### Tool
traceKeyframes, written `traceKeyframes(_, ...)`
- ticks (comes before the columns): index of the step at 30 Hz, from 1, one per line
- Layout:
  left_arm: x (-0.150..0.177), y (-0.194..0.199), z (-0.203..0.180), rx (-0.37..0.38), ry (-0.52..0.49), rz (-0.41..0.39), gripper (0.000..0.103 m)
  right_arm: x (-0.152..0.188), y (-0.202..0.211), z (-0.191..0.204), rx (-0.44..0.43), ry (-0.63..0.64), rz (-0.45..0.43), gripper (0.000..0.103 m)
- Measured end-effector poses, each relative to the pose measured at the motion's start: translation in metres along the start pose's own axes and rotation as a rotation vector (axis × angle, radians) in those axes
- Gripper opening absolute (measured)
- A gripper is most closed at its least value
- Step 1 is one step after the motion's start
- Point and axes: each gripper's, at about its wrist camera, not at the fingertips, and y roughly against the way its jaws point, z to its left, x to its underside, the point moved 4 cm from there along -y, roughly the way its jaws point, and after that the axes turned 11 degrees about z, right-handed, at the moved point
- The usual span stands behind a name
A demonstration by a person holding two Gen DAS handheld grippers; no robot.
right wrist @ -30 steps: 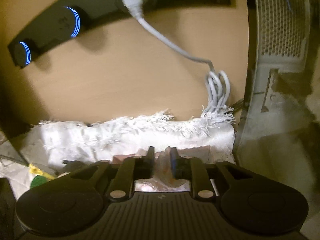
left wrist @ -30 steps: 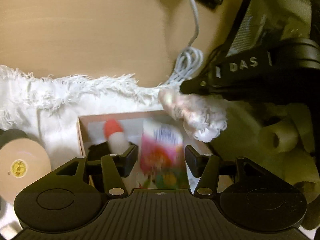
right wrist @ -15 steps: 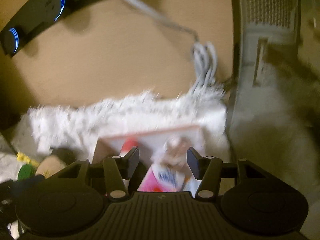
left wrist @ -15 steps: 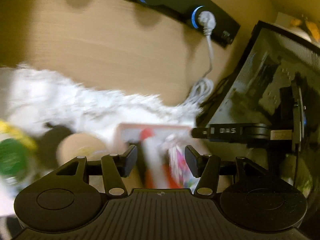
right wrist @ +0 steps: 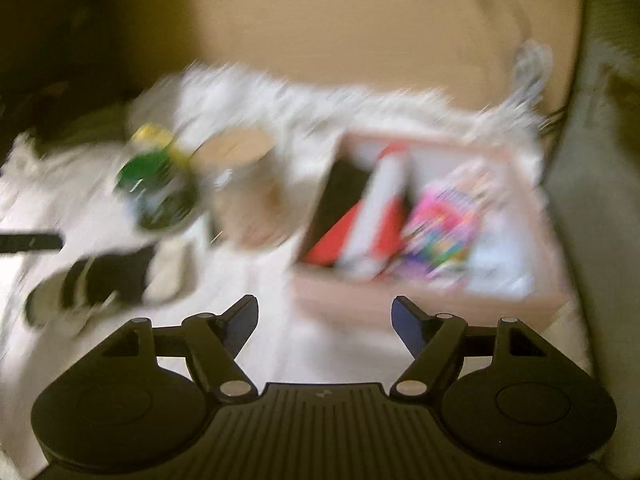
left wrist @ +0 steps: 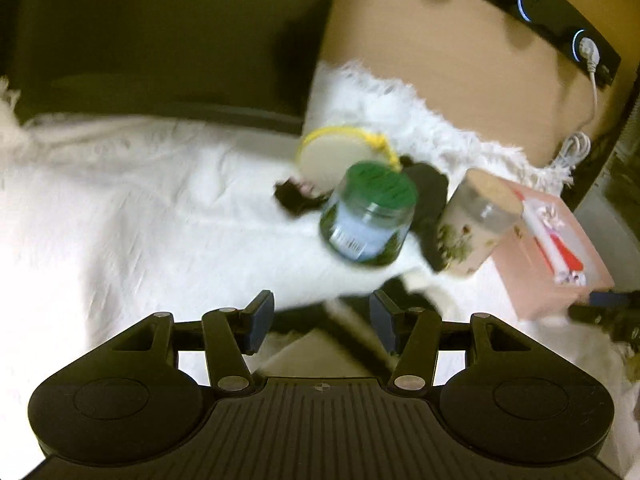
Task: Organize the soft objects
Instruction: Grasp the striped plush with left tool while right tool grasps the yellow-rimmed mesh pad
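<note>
The left gripper (left wrist: 322, 322) has its fingers spread with nothing between them, hanging over a white fringed cloth (left wrist: 120, 208) that covers the surface below. Ahead of the fingers and a little to their right stands a glass jar with a green lid (left wrist: 368, 216), tilted in the fisheye view; just behind it is a round container with a yellow rim (left wrist: 336, 152), and to its right a pale cylindrical tub with a tan lid (left wrist: 476, 224), with something dark lying between and behind them. Further right of the fingers sits the pink box (left wrist: 548, 264), with a red-and-white soft item showing in it.

The right gripper (right wrist: 324, 320) has just been opening; its fingers stand wide apart and empty. The view is heavily blurred. The pink box (right wrist: 420, 292) lies just ahead of the fingers and slightly to their right, open at the top. Inside it a red-and-white soft item (right wrist: 372, 216) leans at the left and a bright pink printed packet (right wrist: 444, 228) lies at the right. To the left of the box are the tan-lidded tub (right wrist: 244, 184) and the green-lidded jar (right wrist: 156, 188). Nearer, to the left of the fingers, lies a dark and white soft object (right wrist: 108, 280) on the cloth; what it is cannot be told.
</note>
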Motion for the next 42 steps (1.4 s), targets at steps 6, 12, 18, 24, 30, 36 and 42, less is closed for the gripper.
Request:
traceKeyframes(6,0.012,-0.004,0.017,0.082,-0.04,0.067,0.057,0.012,-0.016,0.044,-0.044,0.059,0.066,0.074)
traceKeyframes(12,0.03,-0.007,-0.01,0.111,-0.21,0.099,0.058,0.015,-0.024,0.058,-0.034,0.068,0.101,0.074)
traceKeyframes(18,0.031,0.003,-0.016,0.075,-0.276,0.064,0.057,0.021,-0.023,0.061,-0.03,0.066,0.103,0.075)
traceKeyframes(24,0.01,0.011,-0.007,0.079,-0.28,0.024,0.057,0.032,-0.024,0.07,0.008,0.11,0.109,0.075)
traceKeyframes(30,0.003,-0.006,-0.035,0.116,-0.479,0.126,0.057,0.034,-0.013,0.082,-0.009,0.169,0.072,0.076)
traceKeyframes(36,0.038,-0.018,-0.073,0.05,-0.732,0.151,0.06,0.037,-0.016,0.084,0.015,0.163,0.082,0.079)
traceKeyframes(42,0.04,-0.042,-0.064,-0.139,-0.777,0.135,0.066,0.042,-0.017,0.082,0.055,0.17,0.077,0.079)
